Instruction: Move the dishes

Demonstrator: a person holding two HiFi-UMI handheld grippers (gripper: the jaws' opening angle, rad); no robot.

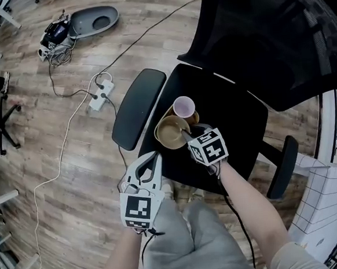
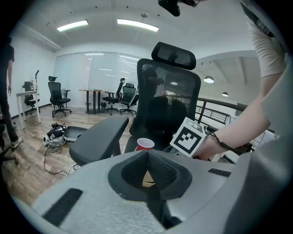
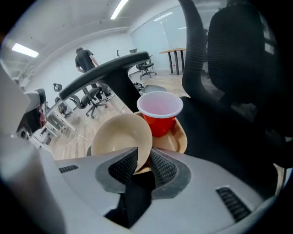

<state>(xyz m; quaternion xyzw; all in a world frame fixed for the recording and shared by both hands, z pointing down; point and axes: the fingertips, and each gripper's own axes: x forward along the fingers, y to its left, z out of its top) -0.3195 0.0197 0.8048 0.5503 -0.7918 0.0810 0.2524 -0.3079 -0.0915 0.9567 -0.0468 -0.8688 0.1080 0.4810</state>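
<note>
- Right tongs (image 3: 143,155): narrow, the pads look to be pinching the near rim of the tan bowl (image 3: 120,137). One pad is inside the wall and one outside.
- Left tongs (image 2: 146,154): tips together, nothing between them. They hang low beside the seat and support nothing.
- Dishes sit on the black chair seat (image 1: 231,114), toward its front corner near the armrest (image 1: 138,107). The bowl is tipped up, partly over a tan plate (image 3: 182,137). A red cup (image 3: 160,112) stands upright on that plate just behind the bowl. Cannot tell whether bowl and cup touch.
- Risk: the grip is on the rim only, at one spot. The bowl could pivot or slide out of the pads if swung or lifted quickly.
- Risk: the cup looks light and tall. A nudge from the tipped bowl's far edge would likely topple it or push it off the plate.
- Risk: the bowl's lower edge rests on the plate. Dragging it sideways could shift the plate and the cup with it.
- Risk: the pile is close to the seat edge, and the seat is soft. Anything knocked loose may roll off onto the wood floor (image 1: 57,198).
</note>
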